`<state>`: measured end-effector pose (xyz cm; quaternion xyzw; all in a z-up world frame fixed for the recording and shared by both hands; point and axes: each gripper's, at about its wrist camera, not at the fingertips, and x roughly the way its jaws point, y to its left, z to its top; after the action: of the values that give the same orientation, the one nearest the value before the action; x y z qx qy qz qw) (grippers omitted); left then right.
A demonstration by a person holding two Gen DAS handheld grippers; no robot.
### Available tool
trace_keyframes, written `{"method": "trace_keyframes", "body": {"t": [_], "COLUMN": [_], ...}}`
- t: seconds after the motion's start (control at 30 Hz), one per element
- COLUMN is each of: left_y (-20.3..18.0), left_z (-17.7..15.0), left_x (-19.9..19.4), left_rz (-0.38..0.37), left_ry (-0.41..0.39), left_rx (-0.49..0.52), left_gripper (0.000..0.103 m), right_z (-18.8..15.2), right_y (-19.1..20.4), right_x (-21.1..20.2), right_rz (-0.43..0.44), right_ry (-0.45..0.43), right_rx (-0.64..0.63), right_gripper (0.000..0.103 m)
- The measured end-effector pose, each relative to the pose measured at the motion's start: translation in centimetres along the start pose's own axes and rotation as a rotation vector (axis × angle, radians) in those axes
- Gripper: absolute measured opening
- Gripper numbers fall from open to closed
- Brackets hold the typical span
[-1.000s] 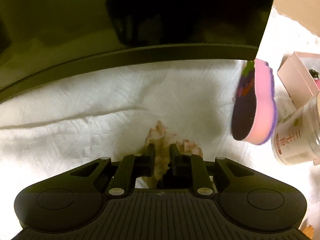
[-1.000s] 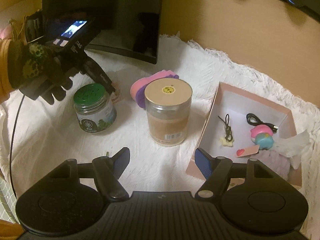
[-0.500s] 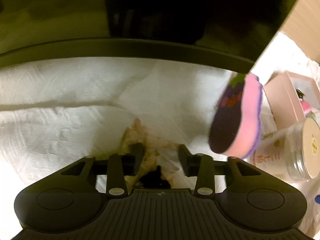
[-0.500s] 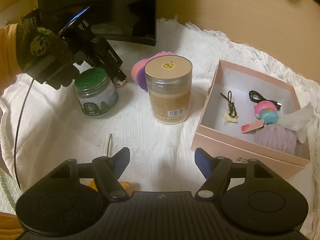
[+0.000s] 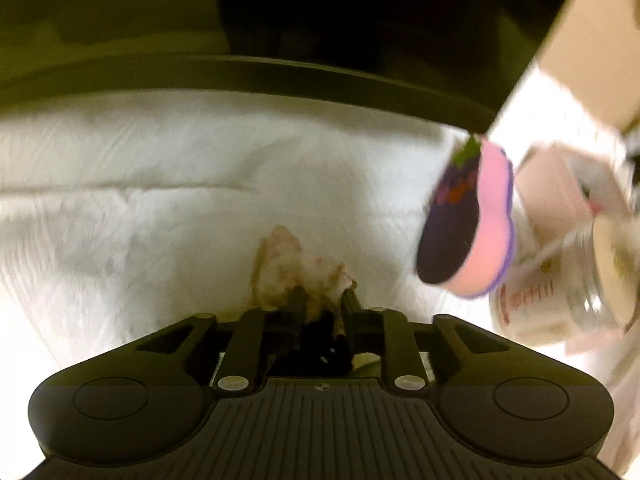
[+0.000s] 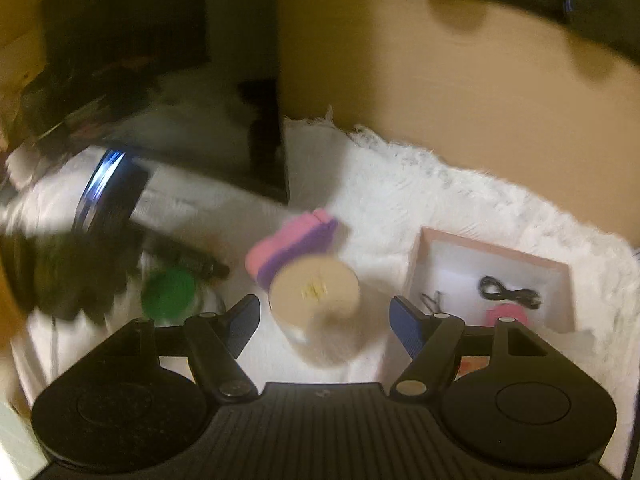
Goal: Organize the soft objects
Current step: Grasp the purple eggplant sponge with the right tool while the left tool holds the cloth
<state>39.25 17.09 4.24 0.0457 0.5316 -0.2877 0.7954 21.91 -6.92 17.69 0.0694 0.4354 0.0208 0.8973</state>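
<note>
My left gripper [image 5: 322, 300] is shut on a small cream and tan soft toy [image 5: 288, 268] lying on the white fluffy cloth [image 5: 140, 208]. A pink and purple foam pad [image 5: 476, 228] stands on edge to its right; it also shows in the right wrist view [image 6: 292, 244]. My right gripper [image 6: 324, 320] is open and empty, above a tan-lidded clear jar [image 6: 316, 300]. The pink box [image 6: 496, 276] at right holds a black cable [image 6: 510, 292] and a pink soft toy [image 6: 506, 314]. Both views are blurred.
A dark monitor [image 5: 320, 24] stands behind the cloth, also seen in the right wrist view [image 6: 224, 80]. A green-lidded jar [image 6: 170, 292] sits left of the tan-lidded jar [image 5: 584, 280]. A beige wall [image 6: 460, 100] is behind. The gloved hand [image 6: 64, 272] holds the left gripper.
My left gripper opened half a second ago and has shut again on the soft toy. My right gripper has moved forward over the tan-lidded jar, staying open.
</note>
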Motion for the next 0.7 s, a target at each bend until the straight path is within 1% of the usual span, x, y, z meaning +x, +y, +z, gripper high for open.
{"method": "trace_keyframes", "body": {"t": [0.03,0.1,0.2,0.37,0.43,0.47,0.57,0.6,0.63,0.7], "left_y": [0.5,1.3,2.7,4.6,5.5,5.4,6.4,6.4,6.5,6.5], "left_z": [-0.4,-1.2,-2.3,-5.2,-6.1,-6.6,-8.0,-8.4,-8.8,-9.5], "left_x": [-0.2,-1.1,-3.8,-9.4,-11.6,-12.2,-13.9,-14.1,-14.5,-15.1], "left_rz": [-0.013,-0.041,-0.054,-0.089,-0.088,-0.088,-0.076,-0.074,-0.074,-0.071], "left_ry": [-0.018,-0.073,-0.165,-0.327,-0.38,-0.398,-0.433,-0.44,-0.444,-0.443], "left_rx": [-0.022,-0.057,-0.091,-0.144,-0.159,-0.169,-0.187,-0.19,-0.194,-0.202], "left_gripper": [0.014,0.011,0.01,0.01,0.009,0.009,0.009,0.009,0.009,0.009], "right_z": [1.8,4.6,6.7,6.8,6.7,6.8,7.2,7.2,7.0,6.7], "right_y": [-0.1,0.3,1.7,3.5,3.6,3.6,4.1,4.1,4.2,4.2], "right_x": [1.2,3.8,7.9,15.1,16.8,17.3,19.0,19.3,19.6,19.5], "right_rz": [0.009,0.029,-0.011,-0.09,-0.112,-0.104,-0.138,-0.14,-0.142,-0.119], "right_ry": [0.039,0.083,0.136,0.266,0.286,0.287,0.31,0.315,0.324,0.349], "right_rx": [0.047,0.107,0.1,0.093,0.102,0.112,0.093,0.084,0.087,0.1], "right_gripper": [0.072,0.072,0.072,0.072,0.073,0.073,0.073,0.07,0.054,0.042]}}
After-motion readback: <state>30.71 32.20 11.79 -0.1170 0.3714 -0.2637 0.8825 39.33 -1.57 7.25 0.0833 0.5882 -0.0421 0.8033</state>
